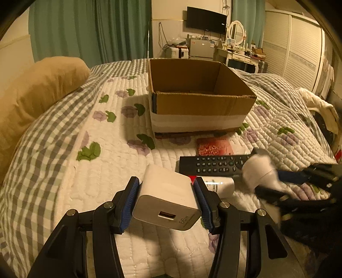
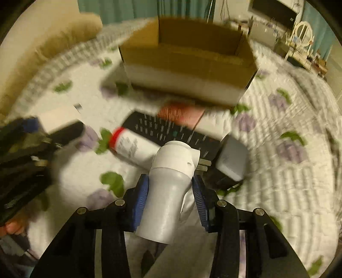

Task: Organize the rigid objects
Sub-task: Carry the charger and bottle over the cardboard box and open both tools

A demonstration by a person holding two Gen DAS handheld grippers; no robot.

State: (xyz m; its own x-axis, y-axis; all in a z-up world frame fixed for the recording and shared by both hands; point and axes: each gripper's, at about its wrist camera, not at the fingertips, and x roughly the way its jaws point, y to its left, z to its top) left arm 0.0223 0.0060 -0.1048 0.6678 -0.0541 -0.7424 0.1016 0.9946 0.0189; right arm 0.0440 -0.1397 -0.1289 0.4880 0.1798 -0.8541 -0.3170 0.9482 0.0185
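Note:
My left gripper [image 1: 167, 188] is shut on a white 66W charger block [image 1: 166, 198] and holds it above the quilt. My right gripper [image 2: 170, 186] is shut on a white plug adapter [image 2: 168, 186]; it shows blurred in the left wrist view [image 1: 260, 171]. An open cardboard box [image 1: 198, 102] stands on the bed beyond both grippers, also in the right wrist view [image 2: 188, 62]. On the quilt lie a black remote [image 1: 211, 164], a white bottle with a red cap [image 2: 132, 147], a red card [image 1: 213, 146] and a grey-white block [image 2: 232, 158].
The bed carries a white quilt with purple flowers [image 1: 106, 162] over a grey checked cover. A tan pillow [image 1: 36, 89] lies at the left. A wardrobe, dresser and TV [image 1: 206, 20] stand beyond the bed.

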